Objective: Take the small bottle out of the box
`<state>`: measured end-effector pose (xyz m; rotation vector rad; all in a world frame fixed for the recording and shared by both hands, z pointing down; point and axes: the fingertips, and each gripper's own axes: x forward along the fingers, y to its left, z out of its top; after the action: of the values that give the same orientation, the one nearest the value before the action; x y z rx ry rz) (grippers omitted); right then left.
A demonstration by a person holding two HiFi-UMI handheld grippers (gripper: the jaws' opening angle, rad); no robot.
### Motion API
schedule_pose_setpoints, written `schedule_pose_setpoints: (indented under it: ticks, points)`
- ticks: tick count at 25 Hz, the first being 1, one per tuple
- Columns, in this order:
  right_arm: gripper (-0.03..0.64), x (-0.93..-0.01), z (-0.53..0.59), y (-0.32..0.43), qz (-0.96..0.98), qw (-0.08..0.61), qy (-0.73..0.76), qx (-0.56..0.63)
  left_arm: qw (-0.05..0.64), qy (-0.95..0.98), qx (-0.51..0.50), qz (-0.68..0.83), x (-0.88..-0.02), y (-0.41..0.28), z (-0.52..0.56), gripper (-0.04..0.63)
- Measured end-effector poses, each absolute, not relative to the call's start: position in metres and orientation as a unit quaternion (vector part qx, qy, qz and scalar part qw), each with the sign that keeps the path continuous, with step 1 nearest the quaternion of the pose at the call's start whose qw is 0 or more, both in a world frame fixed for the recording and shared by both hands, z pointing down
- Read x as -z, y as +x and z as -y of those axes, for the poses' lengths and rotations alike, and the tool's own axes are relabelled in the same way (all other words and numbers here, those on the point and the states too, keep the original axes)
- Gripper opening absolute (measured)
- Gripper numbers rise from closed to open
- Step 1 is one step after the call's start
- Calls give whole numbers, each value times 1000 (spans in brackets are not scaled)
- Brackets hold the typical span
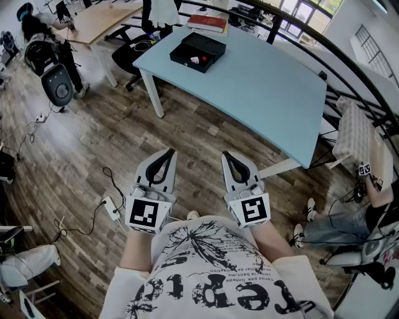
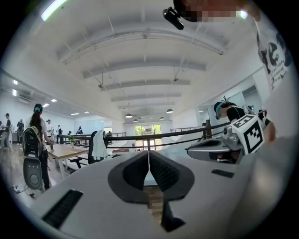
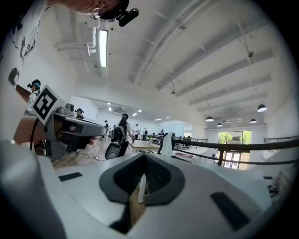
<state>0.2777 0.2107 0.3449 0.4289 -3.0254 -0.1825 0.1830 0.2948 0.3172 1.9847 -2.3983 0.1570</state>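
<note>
Head view puts the open black box (image 1: 198, 51), holding what is probably the small bottle (image 1: 194, 60), well ahead on the blue table (image 1: 268, 87), centred between the left gripper (image 1: 168, 152) and right gripper (image 1: 227, 155), both pinched closed on nothing, neither nearer.

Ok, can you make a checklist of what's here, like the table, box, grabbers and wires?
Surface: light blue table, mostly bare.
Job's things: open black box on the table's far part; red and white bits inside, too small to name.
Clutter: books behind the box.
Grippers: left gripper and right gripper both shut, empty, over the floor, short of the table.
Cables: power strip and cable on the wooden floor.
Surroundings: office chair, wooden desk, person at the right.
</note>
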Motion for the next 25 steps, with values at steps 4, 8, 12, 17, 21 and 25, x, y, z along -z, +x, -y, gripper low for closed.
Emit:
schedule_pose_setpoints:
  ticks: [4, 8, 12, 17, 21, 25]
  points:
    - [9, -345, -212, 270, 988, 41, 141, 57, 20, 627, -42, 778, -317, 169, -297, 21]
    - [9, -347, -212, 264, 988, 43, 140, 50, 23, 626, -48, 778, -319, 164, -296, 21]
    - [9, -349, -215, 257, 989, 41, 139, 41, 29, 626, -43, 778, -322, 158, -301, 21]
    - [11, -353, -216, 253, 989, 37, 144, 20, 36, 619, -39, 784, -326, 149, -308, 21]
    - [11, -360, -215, 244, 989, 49, 135, 22, 48, 612, -36, 788, -333, 139, -308, 21]
    - [11, -366, -204, 222, 991, 57, 123, 21, 50, 607, -36, 792, -338, 122, -299, 21]
